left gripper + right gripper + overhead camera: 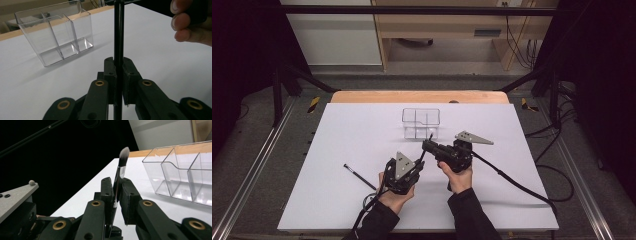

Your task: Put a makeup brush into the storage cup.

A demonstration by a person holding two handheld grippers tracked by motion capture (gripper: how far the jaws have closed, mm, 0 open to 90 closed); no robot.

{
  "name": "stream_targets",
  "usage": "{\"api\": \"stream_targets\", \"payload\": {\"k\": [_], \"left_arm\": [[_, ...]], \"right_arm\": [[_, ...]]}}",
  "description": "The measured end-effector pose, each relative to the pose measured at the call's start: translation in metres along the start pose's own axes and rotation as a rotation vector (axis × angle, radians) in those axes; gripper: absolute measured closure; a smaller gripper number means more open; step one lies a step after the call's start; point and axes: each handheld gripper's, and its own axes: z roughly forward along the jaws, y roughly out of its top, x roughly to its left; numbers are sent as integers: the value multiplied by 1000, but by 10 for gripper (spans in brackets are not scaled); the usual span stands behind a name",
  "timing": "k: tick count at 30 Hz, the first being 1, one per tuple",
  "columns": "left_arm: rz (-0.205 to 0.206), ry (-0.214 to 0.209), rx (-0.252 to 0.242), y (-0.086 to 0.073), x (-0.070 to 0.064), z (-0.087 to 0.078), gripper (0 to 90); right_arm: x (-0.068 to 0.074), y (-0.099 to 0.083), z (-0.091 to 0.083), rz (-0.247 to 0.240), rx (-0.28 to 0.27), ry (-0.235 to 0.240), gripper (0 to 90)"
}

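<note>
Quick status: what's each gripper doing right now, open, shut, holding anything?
Left gripper: shut on the makeup brush, gripping its black handle.
Right gripper: shut on the same makeup brush, near the silver ferrule.

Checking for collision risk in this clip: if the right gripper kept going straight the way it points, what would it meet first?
Judging from the high view, the right gripper, shut on a makeup brush, points left across the white table. The way looks free; the clear organizer sits off to the side, though depth is unclear.

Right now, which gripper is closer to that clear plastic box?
Right. The right gripper sits just in front of the clear box; the left gripper is farther back, toward the person.
</note>
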Motion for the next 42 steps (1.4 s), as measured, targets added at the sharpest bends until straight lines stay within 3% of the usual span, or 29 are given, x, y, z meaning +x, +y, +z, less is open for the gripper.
{"api": "stream_targets", "payload": {"k": [6,11,17,21,25,42], "left_arm": [[2,-24,20,0,2,1,812],[7,-23,10,5,5,-2,686],[25,-5,31,15,8,-2,529],[42,-4,38,19,7,0,498],[51,-8,37,23,4,4,514],[29,-27,1,35,0,2,755]], "right_arm": [[1,0,-1,-6,11,25,839],[1,-1,-1,-34,19,15,840],[1,0,-3,-66,10,18,841],[2,0,-4,-86,6,24,841],[3,0,-5,-99,4,27,841],[5,-2,-7,-128,10,39,841]]}}
